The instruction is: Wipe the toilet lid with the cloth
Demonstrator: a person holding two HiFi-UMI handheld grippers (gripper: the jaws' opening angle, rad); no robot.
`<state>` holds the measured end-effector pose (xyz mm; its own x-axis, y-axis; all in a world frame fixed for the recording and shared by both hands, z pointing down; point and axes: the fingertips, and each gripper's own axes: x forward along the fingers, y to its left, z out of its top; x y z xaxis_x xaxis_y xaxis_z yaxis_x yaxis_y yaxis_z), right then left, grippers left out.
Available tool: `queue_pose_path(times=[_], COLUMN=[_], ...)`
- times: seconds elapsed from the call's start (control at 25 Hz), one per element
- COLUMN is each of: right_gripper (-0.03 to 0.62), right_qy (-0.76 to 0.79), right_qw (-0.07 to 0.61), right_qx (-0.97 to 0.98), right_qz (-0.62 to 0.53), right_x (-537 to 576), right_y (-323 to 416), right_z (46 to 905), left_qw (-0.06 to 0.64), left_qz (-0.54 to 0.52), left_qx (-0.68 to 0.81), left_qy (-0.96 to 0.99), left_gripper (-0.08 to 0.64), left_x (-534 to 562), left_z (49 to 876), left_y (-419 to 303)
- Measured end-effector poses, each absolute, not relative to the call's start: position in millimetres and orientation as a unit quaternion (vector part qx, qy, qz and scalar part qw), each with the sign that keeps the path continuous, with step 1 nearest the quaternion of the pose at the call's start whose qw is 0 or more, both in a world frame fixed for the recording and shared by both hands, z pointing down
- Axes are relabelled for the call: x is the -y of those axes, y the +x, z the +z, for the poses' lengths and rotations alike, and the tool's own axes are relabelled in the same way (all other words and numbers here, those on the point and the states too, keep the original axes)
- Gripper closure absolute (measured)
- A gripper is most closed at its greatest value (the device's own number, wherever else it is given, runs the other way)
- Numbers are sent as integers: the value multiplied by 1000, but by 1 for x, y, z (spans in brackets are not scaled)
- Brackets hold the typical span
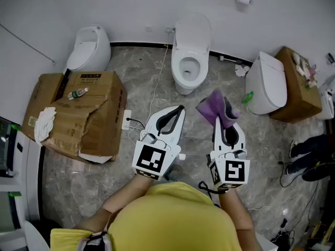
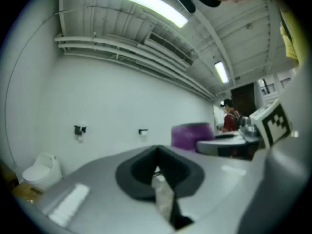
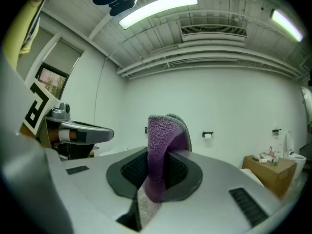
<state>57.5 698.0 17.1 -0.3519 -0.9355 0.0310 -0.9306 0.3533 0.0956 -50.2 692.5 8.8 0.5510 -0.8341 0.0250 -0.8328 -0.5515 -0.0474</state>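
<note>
Your right gripper (image 1: 226, 118) clamps the purple cloth (image 1: 213, 106), which sticks up between its jaws. Your left gripper (image 1: 179, 110), just left of it, is closed on nothing.

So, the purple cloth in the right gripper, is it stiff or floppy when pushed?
Probably floppy: the purple cloth folds over above the right gripper. Its fluffy pile suggests it is light and soft, so it would likely bunch rather than slide stiffly.

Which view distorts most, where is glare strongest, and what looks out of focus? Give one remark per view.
Head view: evenly lit, sharp, mild bowing at the edges. Left gripper view: heavy fisheye, dark corners, strip light blown out, left claw soft. Right gripper view: same fisheye, glare off its ceiling lamp, purple cloth crisp.
</note>
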Motion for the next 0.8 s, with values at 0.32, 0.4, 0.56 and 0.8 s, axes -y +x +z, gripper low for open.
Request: queue_pose_path(times=[0.32, 0.4, 0.56, 0.8], right_gripper=[549, 549, 549, 549], right_qy=[568, 567, 563, 561], right_qw=[42, 41, 29, 21], right_qx=[821, 822, 825, 827], right_qz=[-32, -31, -28, -15], right_x=[-693, -693, -692, -683], right_y=[71, 74, 87, 103], right_z=[18, 17, 14, 24], left_qw=[12, 11, 11, 4], left_qz=[-25, -25, -25, -35], left_qx=[-474, -475, -483, -513], left_qy=[-880, -880, -875, -858], left_gripper=[561, 561, 561, 561], left_x=[-689, -689, -686, -682], left_z=[10, 10, 11, 21], left_y=[-33, -30, -26, -36])
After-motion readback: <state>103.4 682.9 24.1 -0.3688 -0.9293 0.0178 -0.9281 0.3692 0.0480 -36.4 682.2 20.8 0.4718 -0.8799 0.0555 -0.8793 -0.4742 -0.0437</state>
